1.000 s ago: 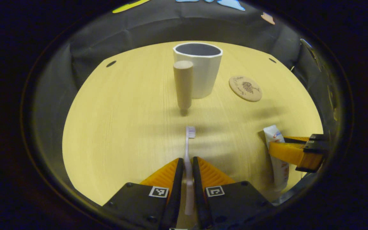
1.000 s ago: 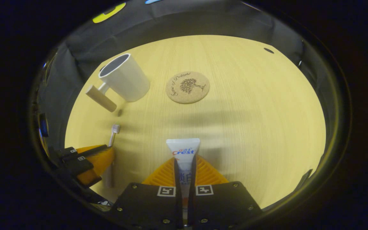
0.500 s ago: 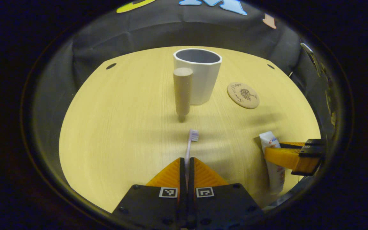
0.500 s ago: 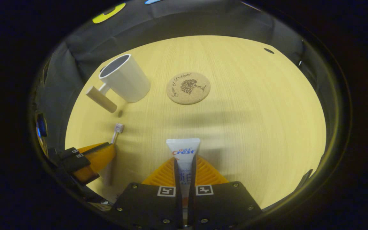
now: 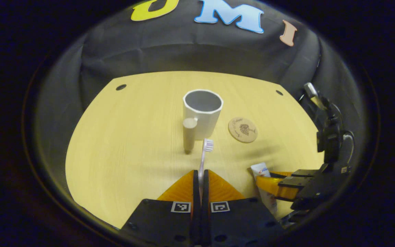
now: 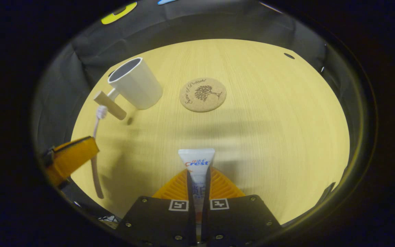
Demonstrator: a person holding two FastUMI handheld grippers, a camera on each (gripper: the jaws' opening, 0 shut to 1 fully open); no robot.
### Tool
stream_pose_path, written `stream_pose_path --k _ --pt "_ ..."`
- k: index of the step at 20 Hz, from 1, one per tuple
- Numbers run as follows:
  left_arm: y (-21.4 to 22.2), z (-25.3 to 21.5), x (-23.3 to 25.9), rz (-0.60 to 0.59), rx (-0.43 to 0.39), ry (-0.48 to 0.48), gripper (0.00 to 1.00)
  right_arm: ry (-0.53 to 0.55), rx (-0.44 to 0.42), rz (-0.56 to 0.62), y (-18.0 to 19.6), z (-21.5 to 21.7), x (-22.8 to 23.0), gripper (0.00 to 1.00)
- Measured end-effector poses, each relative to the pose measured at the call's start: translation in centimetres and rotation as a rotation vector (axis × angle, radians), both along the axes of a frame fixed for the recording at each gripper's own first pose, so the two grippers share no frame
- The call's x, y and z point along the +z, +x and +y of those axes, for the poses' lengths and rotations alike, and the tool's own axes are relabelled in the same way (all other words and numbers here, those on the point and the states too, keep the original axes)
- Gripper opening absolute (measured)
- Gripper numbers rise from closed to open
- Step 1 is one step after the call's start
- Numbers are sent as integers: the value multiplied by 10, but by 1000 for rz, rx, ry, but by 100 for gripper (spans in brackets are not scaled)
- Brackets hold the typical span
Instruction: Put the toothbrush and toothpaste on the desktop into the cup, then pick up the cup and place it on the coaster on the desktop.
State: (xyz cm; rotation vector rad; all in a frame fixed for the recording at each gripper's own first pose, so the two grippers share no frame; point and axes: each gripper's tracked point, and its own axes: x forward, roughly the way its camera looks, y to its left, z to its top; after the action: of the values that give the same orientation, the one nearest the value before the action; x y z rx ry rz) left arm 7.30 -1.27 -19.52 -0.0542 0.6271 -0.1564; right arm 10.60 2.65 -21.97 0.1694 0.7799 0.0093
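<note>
We see a pale wood-grain desk (image 5: pixel 122 144) with a rounded front edge and small dark holes (image 5: pixel 121 87) near its far corners. Black cloth (image 5: pixel 183 51) hangs in folds behind it and wraps round both sides. At the right, beside the desk, a dark stand (image 5: pixel 327 137) rises with a cable looping off it.

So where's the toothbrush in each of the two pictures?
Left gripper view: the toothbrush stands at bottom centre, in the left gripper, bristles just below the cup.
Right gripper view: the toothbrush is at the far left, bristles by the same cup's handle.
</note>
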Motion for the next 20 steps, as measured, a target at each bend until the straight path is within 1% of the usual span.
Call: stream_pose_path --k 6,10,13,15,20 --pt "22 3 85 -145 13 -88 7 12 -5 -8 0 0 0 8" --pt "53 6 134 -231 11 -144 6 14 -6 -15 0 -1 0 9" --pt "83 8 159 -281 15 -185 6 23 -8 -20 0 -1 0 9" --pt "104 10 178 -324 14 -193 7 29 -10 -23 0 -2 0 9" --pt "151 -11 206 -402 -41 -196 6 39 -10 -30 0 -1 0 8"
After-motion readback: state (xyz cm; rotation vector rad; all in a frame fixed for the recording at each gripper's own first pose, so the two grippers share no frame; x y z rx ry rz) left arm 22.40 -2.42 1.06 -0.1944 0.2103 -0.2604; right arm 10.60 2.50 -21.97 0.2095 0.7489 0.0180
